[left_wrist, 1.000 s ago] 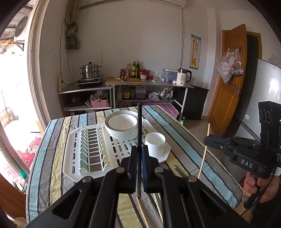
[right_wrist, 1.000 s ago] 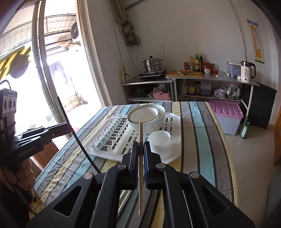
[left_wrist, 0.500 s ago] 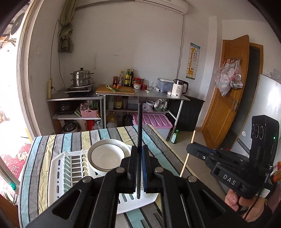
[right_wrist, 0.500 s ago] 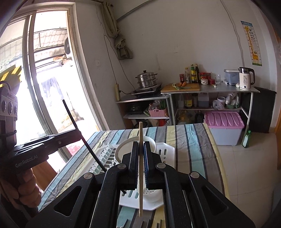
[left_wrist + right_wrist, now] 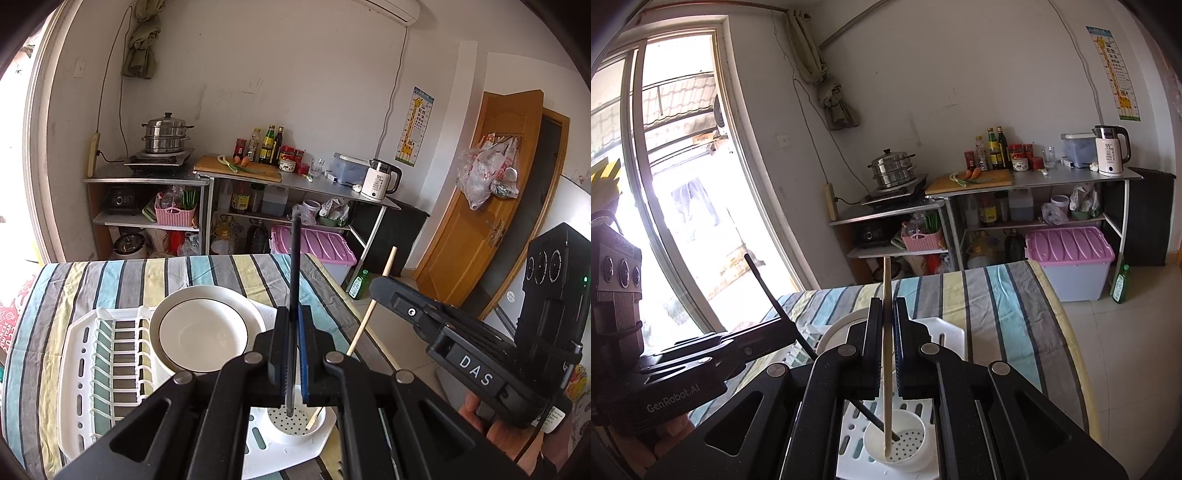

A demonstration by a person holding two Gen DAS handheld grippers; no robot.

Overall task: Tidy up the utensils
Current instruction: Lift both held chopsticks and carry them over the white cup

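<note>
My left gripper [image 5: 294,354] is shut on a black chopstick [image 5: 295,266] held upright, its lower tip inside the white perforated utensil cup [image 5: 295,424] on the white dish rack [image 5: 110,369]. My right gripper [image 5: 885,354] is shut on a wooden chopstick [image 5: 886,295], its lower tip also inside the cup [image 5: 905,443]. In the right wrist view the black chopstick [image 5: 768,291] crosses in from the left gripper body [image 5: 683,365]. In the left wrist view the wooden chopstick [image 5: 373,302] slants down from the right gripper body [image 5: 461,354].
A white bowl [image 5: 203,332] sits on the rack beside the cup. The striped tablecloth [image 5: 122,273] covers the table. Beyond stand kitchen shelves [image 5: 236,184], a pink-lidded bin [image 5: 314,243] and a wooden door [image 5: 495,192].
Both grippers rose over the rack and tilted down. Both chopstick tips now reach into the utensil cup. The grips have not changed.
</note>
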